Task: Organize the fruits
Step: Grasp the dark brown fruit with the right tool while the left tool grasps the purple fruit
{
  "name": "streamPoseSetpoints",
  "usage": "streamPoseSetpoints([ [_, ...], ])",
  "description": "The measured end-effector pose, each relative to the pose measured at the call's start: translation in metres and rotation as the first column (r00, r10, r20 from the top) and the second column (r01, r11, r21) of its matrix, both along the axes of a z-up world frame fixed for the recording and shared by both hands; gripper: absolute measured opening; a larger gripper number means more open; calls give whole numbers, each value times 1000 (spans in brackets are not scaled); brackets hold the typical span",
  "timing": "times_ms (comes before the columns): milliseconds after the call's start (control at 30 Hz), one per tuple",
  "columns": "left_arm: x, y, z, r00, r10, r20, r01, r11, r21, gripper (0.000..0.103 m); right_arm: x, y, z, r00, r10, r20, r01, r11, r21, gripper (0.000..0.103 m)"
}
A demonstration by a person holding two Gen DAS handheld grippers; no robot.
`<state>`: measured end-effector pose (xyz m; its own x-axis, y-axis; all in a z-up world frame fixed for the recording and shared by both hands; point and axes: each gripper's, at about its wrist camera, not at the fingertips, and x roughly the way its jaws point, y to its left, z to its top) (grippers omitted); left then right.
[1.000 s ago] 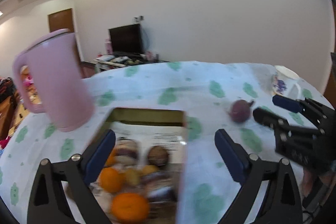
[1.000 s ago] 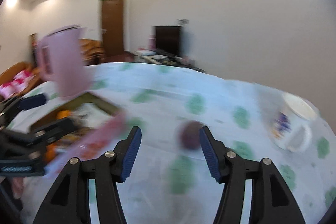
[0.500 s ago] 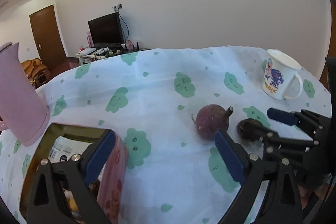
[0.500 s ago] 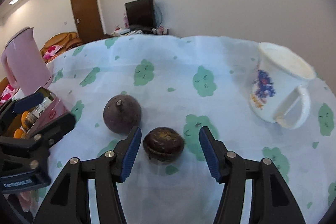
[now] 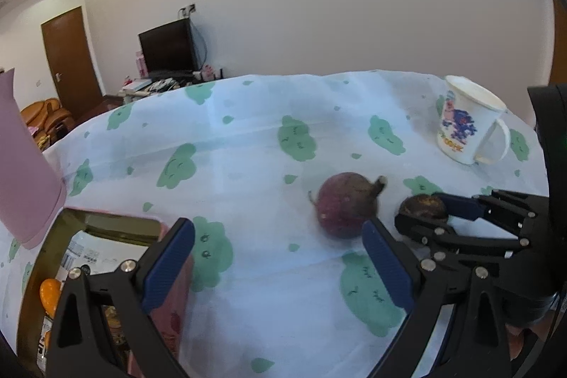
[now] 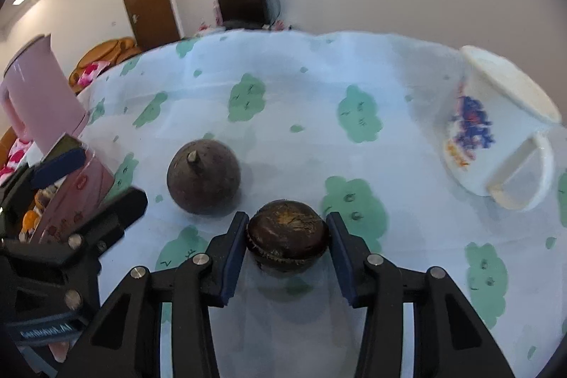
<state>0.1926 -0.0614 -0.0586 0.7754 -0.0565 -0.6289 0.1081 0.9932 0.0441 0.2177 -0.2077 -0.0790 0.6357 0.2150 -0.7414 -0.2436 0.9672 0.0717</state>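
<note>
A dark brown wrinkled fruit (image 6: pixel 287 236) lies on the tablecloth between my right gripper's (image 6: pixel 287 241) blue pads, which press its two sides. It also shows in the left wrist view (image 5: pixel 422 207). A round purple fruit with a stem (image 6: pixel 203 178) lies just to its left, also seen in the left wrist view (image 5: pixel 345 203). My left gripper (image 5: pixel 278 266) is open and empty above the cloth, beside a pink box (image 5: pixel 172 307) that holds oranges (image 5: pixel 49 293) and other fruit.
A white mug with a cartoon print (image 6: pixel 496 126) stands at the right, also in the left wrist view (image 5: pixel 467 126). A pink jug (image 6: pixel 39 94) stands at the left behind the box. The tablecloth (image 6: pixel 301 87) has green cloud prints.
My right gripper has moved forward and closed on the brown fruit. My left gripper has swung from over the box toward the purple fruit.
</note>
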Motion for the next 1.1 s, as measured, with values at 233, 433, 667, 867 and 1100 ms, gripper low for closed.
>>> streamPoseSetpoints([
  [233,5,-26,1,998,-70,11,69,997,40,96,-3,-27,4,993,-115,19,115,993,-9,46],
  [433,31,-38,-9,994,-97,-53,99,995,26,85,0,-50,2,986,-164,-14,164,985,56,47],
  [667,52,-41,-22,980,-129,-149,127,992,-19,60,-2,-46,2,988,-157,-8,157,987,40,47],
  [867,54,-42,-27,970,-157,-185,149,987,-53,53,0,-42,1,991,-137,-11,137,990,35,47],
  [1100,47,-33,-24,972,-153,-178,139,986,-91,53,-3,-38,4,994,-109,14,108,994,29,47],
])
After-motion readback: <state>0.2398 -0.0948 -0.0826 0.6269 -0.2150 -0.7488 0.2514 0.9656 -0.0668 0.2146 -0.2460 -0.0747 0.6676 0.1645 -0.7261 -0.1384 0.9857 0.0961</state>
